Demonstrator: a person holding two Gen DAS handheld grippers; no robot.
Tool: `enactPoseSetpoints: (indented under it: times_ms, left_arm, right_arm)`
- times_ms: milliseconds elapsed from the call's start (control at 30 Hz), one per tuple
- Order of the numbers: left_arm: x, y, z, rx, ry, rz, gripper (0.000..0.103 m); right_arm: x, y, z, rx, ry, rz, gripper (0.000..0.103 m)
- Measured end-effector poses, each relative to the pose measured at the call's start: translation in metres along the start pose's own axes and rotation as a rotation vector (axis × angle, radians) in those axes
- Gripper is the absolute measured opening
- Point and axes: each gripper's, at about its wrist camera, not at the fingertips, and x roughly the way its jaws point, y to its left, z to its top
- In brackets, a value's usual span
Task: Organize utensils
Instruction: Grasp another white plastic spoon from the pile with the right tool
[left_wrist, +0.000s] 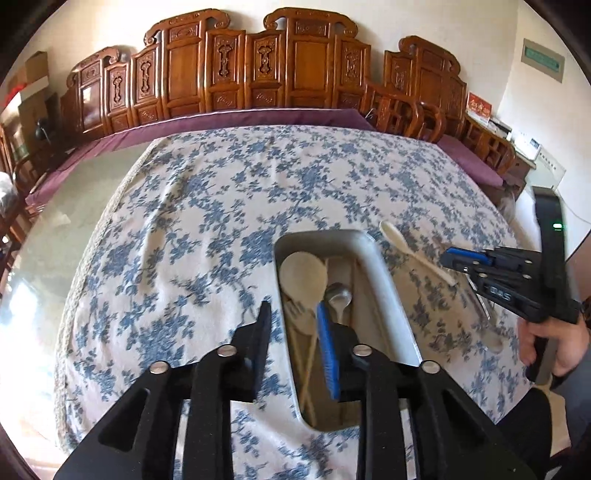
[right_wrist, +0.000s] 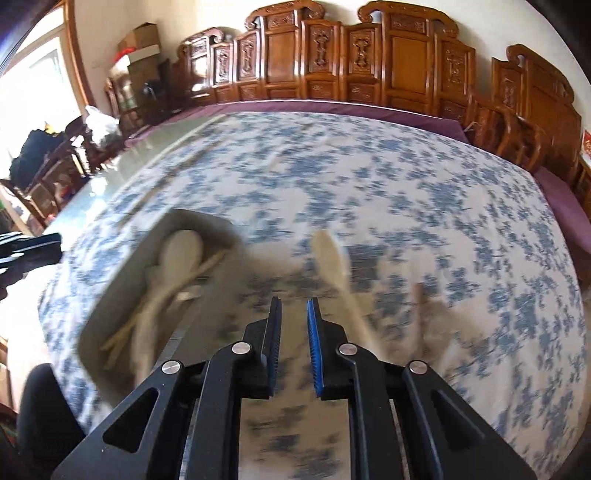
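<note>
My left gripper (left_wrist: 293, 332) hangs above the near half of the grey tray (left_wrist: 384, 295), its jaws parted with nothing between them; the gap sits over the tray's left wall, so I judge it has nothing to do there but clear off. The tray lies lengthwise on the floral tablecloth (left_wrist: 184, 221), and the utensils in it run along its long axis, which lets them lie flat side by side: a wooden spoon (left_wrist: 303, 275) with its bowl at the far end, a metal spoon (left_wrist: 338, 295) just beside it, a fork and chopsticks (left_wrist: 308, 354) under or against them. To the right of the tray, apart from its wall, a pale spoon (left_wrist: 413, 251) rests on the cloth, bowl away from me, not yet sorted. My right gripper (right_wrist: 294, 325) points down near that spoon's handle, jaws slightly apart and empty; the handle passes just to the right of them. The right wrist view is motion-blurred, and a second pale shape further right cannot be identified. I judge the next step to be closing on this handle, since it offers the narrowest grip.
</note>
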Motion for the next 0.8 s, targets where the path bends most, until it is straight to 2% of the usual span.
enactPoseSetpoints:
  times_ms: [100,200,300,567,633,667,800]
  left_arm:
    - [0.004,-0.006,0.002,-0.011,-0.012,0.0,0.033]
    - [0.009,-0.011,0.002,-0.018,-0.014,0.011,0.034]
    - [0.014,-0.013,0.001,-0.031,-0.013,0.004,0.045]
    - [0.021,-0.023,-0.012,-0.041,-0.006,-0.01,0.045]
    - [0.019,-0.026,-0.014,-0.041,-0.006,-0.014,0.045]
    - [0.018,-0.027,-0.015,-0.038,-0.007,-0.013,0.045]
    - [0.01,-0.034,-0.017,-0.022,-0.016,-0.009,0.045]
  right_arm:
    - [0.022,-0.016,0.003,-0.019,0.03,-0.022,0.025]
    - [0.039,-0.023,0.004,-0.034,0.062,-0.032,0.025]
    - [0.057,-0.025,0.006,-0.066,0.111,-0.027,0.025]
    - [0.076,-0.022,0.006,-0.108,0.175,-0.046,0.025]
    - [0.076,-0.022,0.004,-0.105,0.18,-0.038,0.018]
    - [0.076,-0.021,0.003,-0.107,0.185,-0.037,0.011]
    - [0.069,-0.017,-0.003,-0.107,0.204,-0.02,0.009]
